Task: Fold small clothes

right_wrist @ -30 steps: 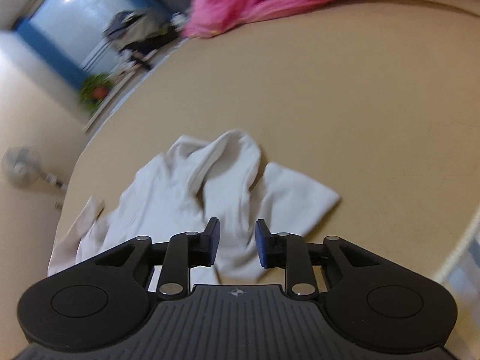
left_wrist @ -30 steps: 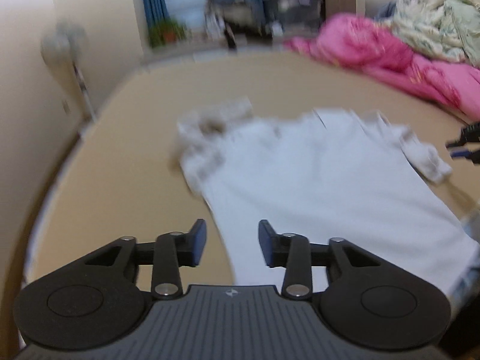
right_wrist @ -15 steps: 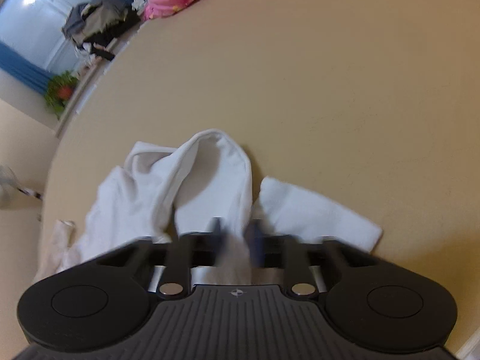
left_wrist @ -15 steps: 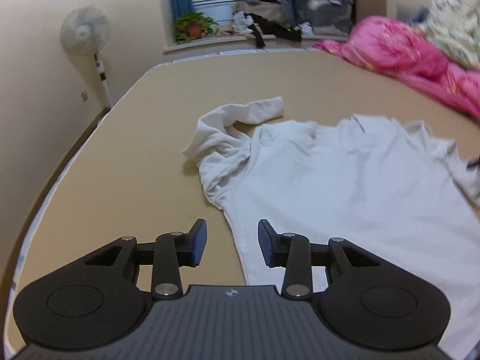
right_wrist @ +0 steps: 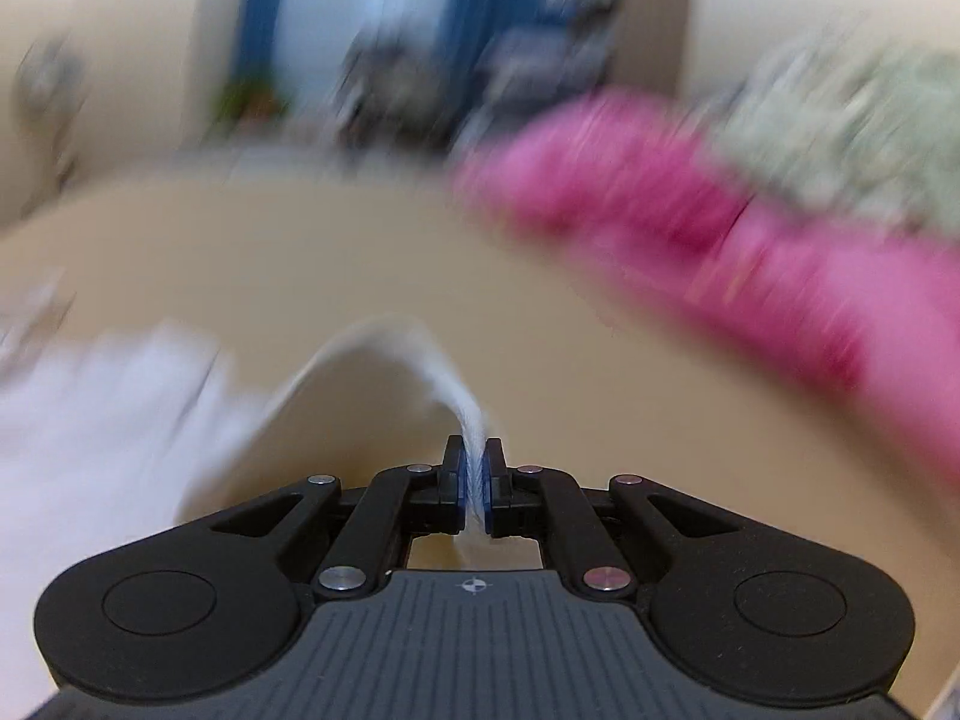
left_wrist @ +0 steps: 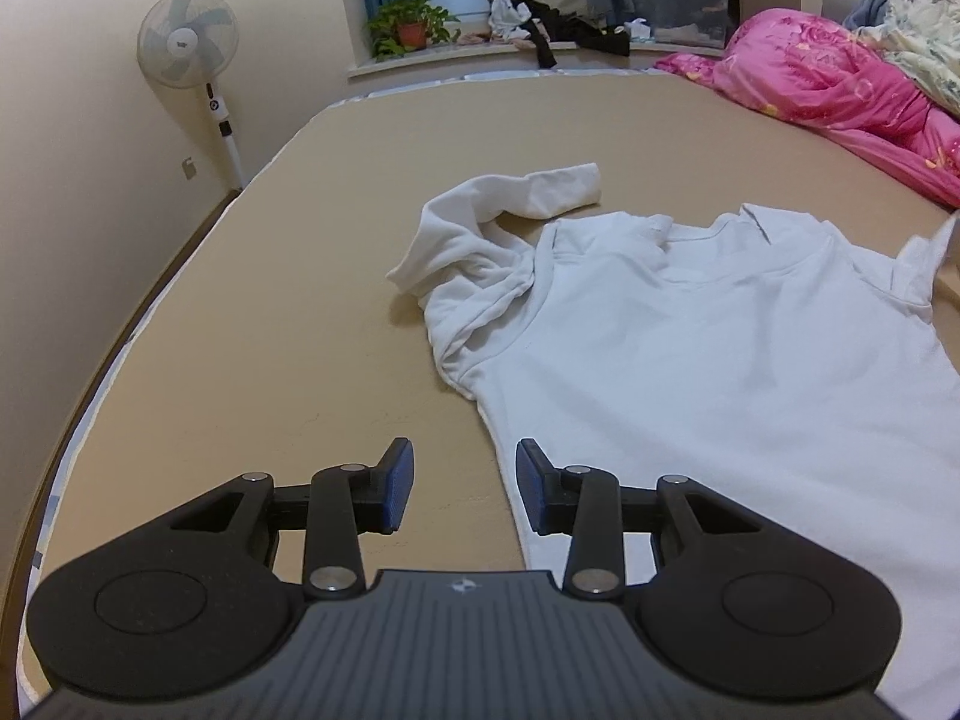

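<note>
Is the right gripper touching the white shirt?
Touching. The right wrist view shows the right gripper with its fingers closed on a fold of the white shirt.

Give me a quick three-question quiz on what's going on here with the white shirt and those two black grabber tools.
1. True or false: the right gripper has white cloth pinched between its pads.
2. The left gripper is: A) clamped on the sleeve, B) open beside the side edge of the white shirt, C) holding the fan.
3. Fill in: the sleeve nearest the standing fan lies ____ on the tan bed surface, not spread flat.

Key: 1 true; 2 B; 3 crumpled.
</note>
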Demonstrator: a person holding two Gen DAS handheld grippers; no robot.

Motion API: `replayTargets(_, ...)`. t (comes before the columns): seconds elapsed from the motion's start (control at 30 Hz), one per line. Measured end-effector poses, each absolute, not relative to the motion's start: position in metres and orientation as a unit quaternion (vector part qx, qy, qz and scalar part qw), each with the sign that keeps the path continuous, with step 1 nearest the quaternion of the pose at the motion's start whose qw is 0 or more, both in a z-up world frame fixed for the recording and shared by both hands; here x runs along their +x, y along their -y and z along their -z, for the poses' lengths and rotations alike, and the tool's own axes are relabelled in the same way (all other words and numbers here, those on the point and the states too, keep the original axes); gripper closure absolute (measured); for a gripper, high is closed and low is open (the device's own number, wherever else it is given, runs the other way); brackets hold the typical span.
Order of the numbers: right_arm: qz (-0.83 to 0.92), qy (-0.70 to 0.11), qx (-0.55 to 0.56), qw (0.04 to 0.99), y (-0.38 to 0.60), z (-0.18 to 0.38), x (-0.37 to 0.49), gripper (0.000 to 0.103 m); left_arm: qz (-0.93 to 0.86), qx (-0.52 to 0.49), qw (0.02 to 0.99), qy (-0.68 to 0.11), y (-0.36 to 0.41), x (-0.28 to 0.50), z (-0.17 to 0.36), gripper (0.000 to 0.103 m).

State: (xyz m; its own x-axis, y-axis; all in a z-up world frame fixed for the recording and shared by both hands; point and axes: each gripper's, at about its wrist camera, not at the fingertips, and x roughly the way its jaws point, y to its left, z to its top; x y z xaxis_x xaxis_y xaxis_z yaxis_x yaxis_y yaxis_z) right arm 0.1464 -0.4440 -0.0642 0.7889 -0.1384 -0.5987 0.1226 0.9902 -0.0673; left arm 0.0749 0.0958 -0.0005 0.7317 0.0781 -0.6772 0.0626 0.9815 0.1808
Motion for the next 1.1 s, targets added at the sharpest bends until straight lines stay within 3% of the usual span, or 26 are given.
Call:
replayTargets(0.07, 0.001, -0.432, -0.007, 0.902, 0.448, 0.088, 0.136, 0.097, -0.003, 0.093, 0.925, -0.368, -0.097, 0.075, 0.0, 0.061)
replayTargets(0.13, 0.026, -0.488, 0.023, 0.872, 0.468, 0.102, 0.122, 0.097, 0.0, 0.092, 0.925, -0.369, -0.096, 0.075, 0.0, 0.061)
replayTargets(0.27, 0.089, -0.377, 0.264, 0.883, 0.549, 0.072, 0.083, 0.077, 0.005, 0.099, 0.925, -0.367, -0.091, 0.077, 0.002, 0.06)
replayTargets(0.37, 0.115, -0.297, 0.367, 0.874, 0.577, 0.065, 0.07, 0.071, 0.006, 0.104, 0.923, -0.37, -0.089, 0.078, 0.004, 0.06)
replayTargets(0.57, 0.107, -0.323, 0.343, 0.876, 0.558, 0.084, 0.122, 0.071, -0.004, 0.108, 0.921, -0.375, -0.089, 0.078, 0.006, 0.06)
replayTargets(0.77, 0.134, -0.419, 0.264, 0.858, 0.531, 0.113, 0.169, 0.073, -0.02, 0.103, 0.917, -0.385, -0.096, 0.082, 0.009, 0.06)
replayTargets(0.83, 0.142, -0.438, 0.212, 0.862, 0.523, 0.111, 0.178, 0.081, -0.022, 0.101, 0.916, -0.388, -0.097, 0.083, 0.01, 0.06)
replayTargets(0.87, 0.146, -0.445, 0.19, 0.863, 0.519, 0.108, 0.18, 0.093, -0.022, 0.102, 0.915, -0.39, -0.097, 0.083, 0.01, 0.06)
replayTargets(0.9, 0.152, -0.446, 0.178, 0.864, 0.518, 0.105, 0.181, 0.097, -0.022, 0.103, 0.914, -0.391, -0.097, 0.084, 0.011, 0.06)
replayTargets(1.0, 0.162, -0.366, 0.233, 0.886, 0.536, 0.08, 0.173, 0.098, -0.02, 0.109, 0.912, -0.396, -0.094, 0.087, 0.015, 0.06)
replayTargets(1.1, 0.205, -0.188, 0.293, 0.915, 0.572, 0.042, 0.148, 0.098, -0.02, 0.117, 0.909, -0.401, -0.092, 0.088, 0.019, 0.059)
